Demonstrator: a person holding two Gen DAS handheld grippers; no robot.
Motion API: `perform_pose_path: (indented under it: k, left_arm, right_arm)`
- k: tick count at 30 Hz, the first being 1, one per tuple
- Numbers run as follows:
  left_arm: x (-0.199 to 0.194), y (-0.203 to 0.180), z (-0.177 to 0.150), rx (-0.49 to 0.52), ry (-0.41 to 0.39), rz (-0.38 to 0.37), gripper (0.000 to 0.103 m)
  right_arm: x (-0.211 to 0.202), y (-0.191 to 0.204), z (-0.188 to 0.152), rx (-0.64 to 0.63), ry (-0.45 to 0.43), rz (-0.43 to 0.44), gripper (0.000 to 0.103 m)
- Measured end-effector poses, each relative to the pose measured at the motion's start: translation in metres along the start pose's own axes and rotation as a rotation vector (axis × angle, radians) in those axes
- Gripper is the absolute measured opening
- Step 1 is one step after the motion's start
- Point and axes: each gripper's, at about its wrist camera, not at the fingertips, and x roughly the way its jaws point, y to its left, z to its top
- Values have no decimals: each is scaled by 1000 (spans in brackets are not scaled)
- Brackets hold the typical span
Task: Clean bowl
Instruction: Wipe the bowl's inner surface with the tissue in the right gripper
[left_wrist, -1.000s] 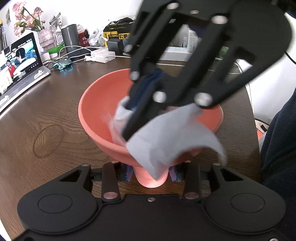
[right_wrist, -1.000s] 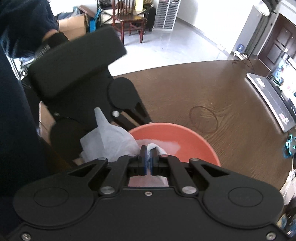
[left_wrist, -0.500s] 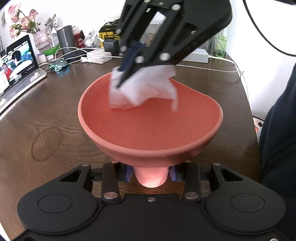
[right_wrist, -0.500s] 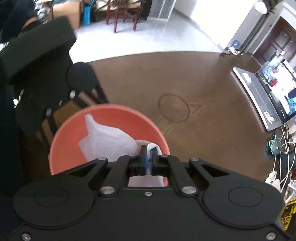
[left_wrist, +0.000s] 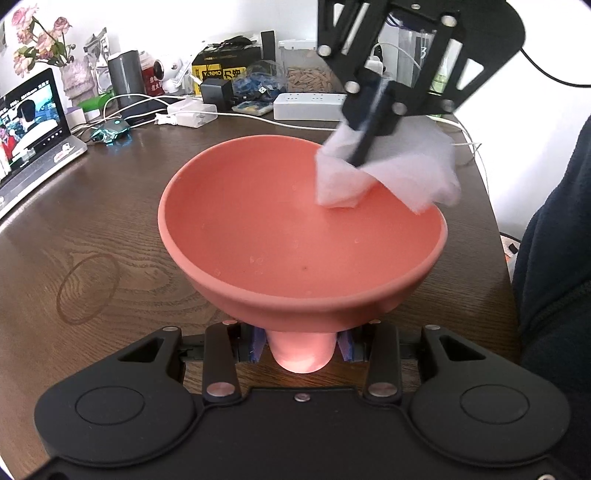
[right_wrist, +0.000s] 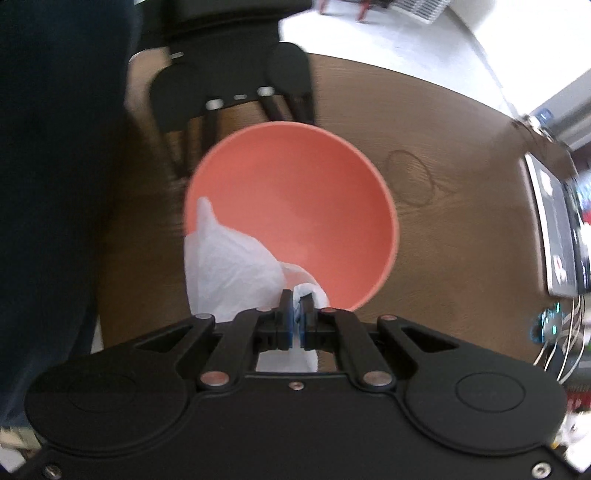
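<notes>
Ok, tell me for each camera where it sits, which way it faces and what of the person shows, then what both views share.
Left wrist: sits on the left gripper, looking forward and down across the bowl to the cluttered back of the table; its own jaws grip the bowl's foot; a dark sleeve shows at right.
Right wrist: sits on the right gripper, looking steeply down into the bowl; jaws shut on the white tissue; dark clothing fills the left.
Shared: bowl, tissue, table, laptop, each other's gripper.

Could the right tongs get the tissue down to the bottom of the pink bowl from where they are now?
Probably yes. The right tongs pinch the tissue at the bowl far rim, the inside is bare, and the left tongs hold only its foot underneath.
</notes>
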Motion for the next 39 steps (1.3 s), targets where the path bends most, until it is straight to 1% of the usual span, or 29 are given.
perform_pose_path:
  k: [3, 5, 9, 15, 19, 24, 29, 36, 39]
  left_arm:
    - [0, 0, -1, 0, -2, 0, 39]
    - [1, 0, 0, 2, -1, 0, 39]
    - [2, -1, 1, 9, 1, 3, 39]
    - [2, -1, 2, 16, 1, 3, 39]
    - [2, 0, 1, 16, 2, 1, 39]
    - [3, -1, 2, 18, 5, 0, 39]
    - [4, -1, 4, 18, 3, -2, 39]
    - [5, -1, 3, 15, 0, -6, 39]
    - [5, -1, 3, 17, -1, -4, 39]
  right_arm:
    - [-2, 5, 10, -45, -6, 24, 3]
    - [-3, 7, 22, -68, -27, 44, 3]
    - [-1, 14, 42, -133, -68, 52, 3]
    - [3, 13, 68, -190, -90, 33, 3]
    - [10, 1, 73, -213, -81, -13, 3]
    - [14, -17, 68, -183, -62, -48, 3]
    - [13, -32, 50, -142, -12, -79, 3]
    - [2, -28, 24, -110, 33, -72, 3]
    - [-2, -23, 17, -98, 38, -66, 3]
